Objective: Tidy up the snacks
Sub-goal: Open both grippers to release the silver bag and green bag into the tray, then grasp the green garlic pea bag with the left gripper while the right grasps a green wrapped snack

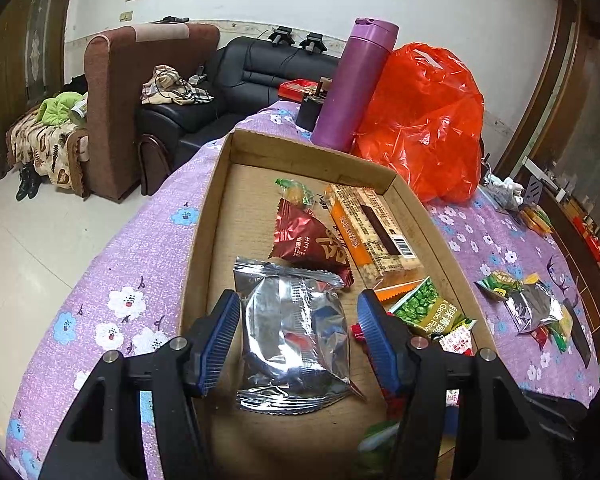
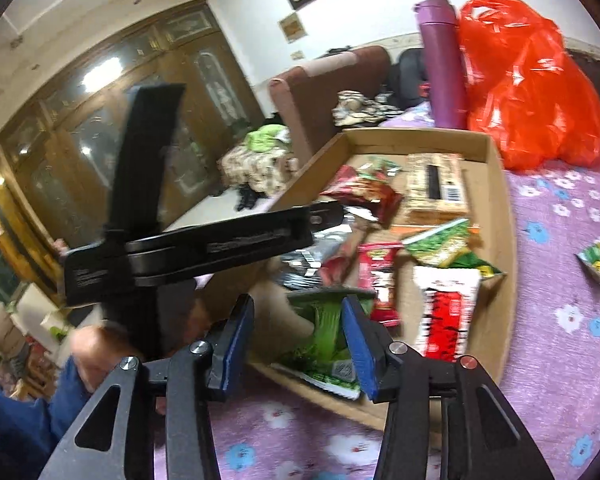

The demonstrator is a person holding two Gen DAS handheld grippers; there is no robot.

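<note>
Most snacks already lie in the cardboard box on the desk, a few packets remain outside, the left gripper fingers straddle the silver packet without pressing, and the right gripper fingers stand apart around a green packet.

One cardboard box, one purple bottle, one red bag (far side), two silver packets.

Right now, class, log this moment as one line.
left hand-held gripper: open around silver foil packet | right hand-held gripper: open over green packet | shallow cardboard box: holds snacks
</note>
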